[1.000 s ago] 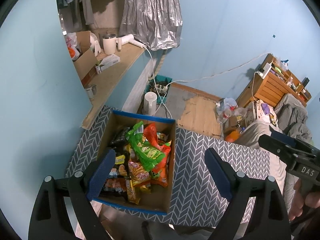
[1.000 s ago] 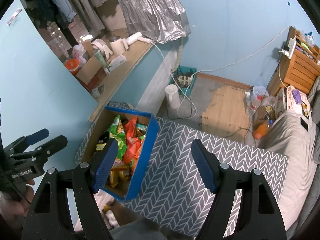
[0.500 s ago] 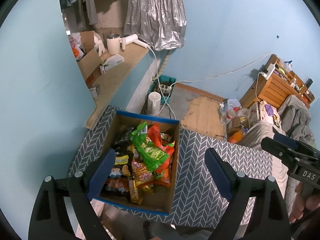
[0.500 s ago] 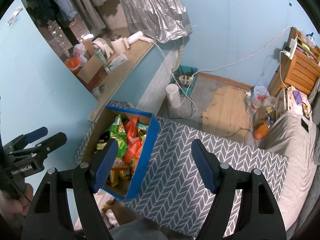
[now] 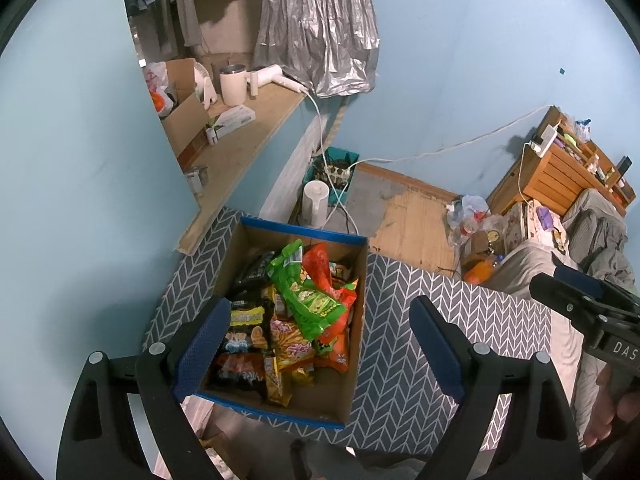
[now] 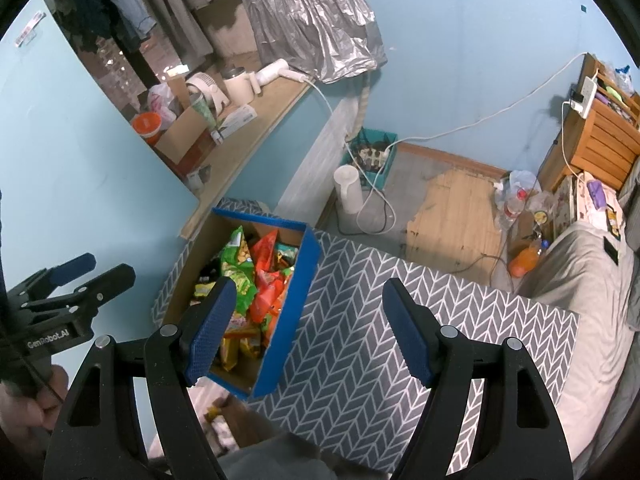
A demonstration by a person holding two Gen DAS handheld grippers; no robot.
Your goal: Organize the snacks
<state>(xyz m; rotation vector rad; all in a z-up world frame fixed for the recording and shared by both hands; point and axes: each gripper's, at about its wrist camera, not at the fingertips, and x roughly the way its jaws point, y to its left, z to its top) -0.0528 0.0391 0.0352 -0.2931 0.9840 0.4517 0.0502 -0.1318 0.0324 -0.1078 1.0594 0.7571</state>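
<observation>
A blue-edged cardboard box (image 5: pixel 356 312) full of snack packets stands at the left end of a grey chevron-patterned table (image 5: pixel 404 364). A green packet (image 5: pixel 308 300) lies on top, with orange and yellow packets around it. The box also shows in the right wrist view (image 6: pixel 296 300). My left gripper (image 5: pixel 320 344) is open and empty, held high above the box. My right gripper (image 6: pixel 308 328) is open and empty, above the table just right of the box. Each gripper shows at the edge of the other's view, the right one (image 5: pixel 576 300) and the left one (image 6: pixel 68 280).
A wooden ledge (image 5: pixel 240 148) with a mug, hair dryer and cardboard box runs along the left wall. On the floor beyond the table stand a white jug (image 5: pixel 316 204) and a teal bin with cables. A bed (image 6: pixel 592 280) and wooden shelf lie right.
Both views have shifted slightly, with the box sliding a little lower and right in the left wrist view. Both grippers stay open and empty. Nothing on the table has moved.
</observation>
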